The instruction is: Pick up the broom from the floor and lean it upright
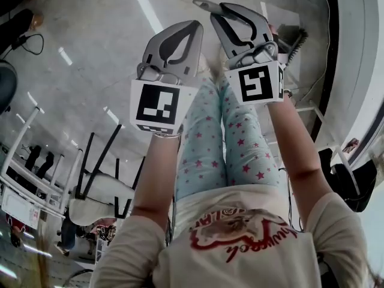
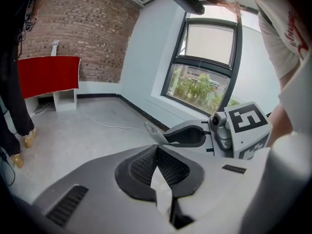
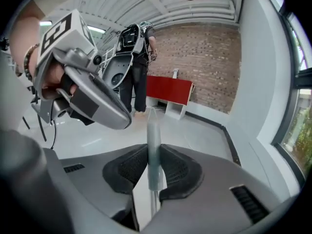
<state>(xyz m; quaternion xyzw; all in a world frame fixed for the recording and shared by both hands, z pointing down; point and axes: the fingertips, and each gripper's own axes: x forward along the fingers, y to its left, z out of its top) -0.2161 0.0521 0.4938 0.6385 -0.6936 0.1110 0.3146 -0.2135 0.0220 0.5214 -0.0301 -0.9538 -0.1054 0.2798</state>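
My right gripper [image 1: 237, 11] is shut on the broom's pale grey handle [image 3: 152, 145], which runs straight up between its pads. The handle's tip [image 1: 204, 5] pokes out past the jaws. The broom's dark bristle head [image 1: 294, 41] shows just right of that gripper, above the floor. In the left gripper view the right gripper [image 2: 163, 135] shows with the handle tip ahead of it. My left gripper [image 1: 183, 29] is raised beside it on the left, jaws shut tip to tip [image 2: 157, 149] with nothing between them. In the right gripper view the left gripper [image 3: 122, 121] hangs close at upper left.
I stand on a pale grey floor [image 1: 90, 53]. A red cabinet [image 2: 48, 74] stands against the brick wall, a large window [image 2: 209, 67] is to the right. A person [image 3: 139, 57] stands near the cabinet. A cable [image 2: 112, 126] lies on the floor. Black-framed stands [image 1: 102, 167] are at left.
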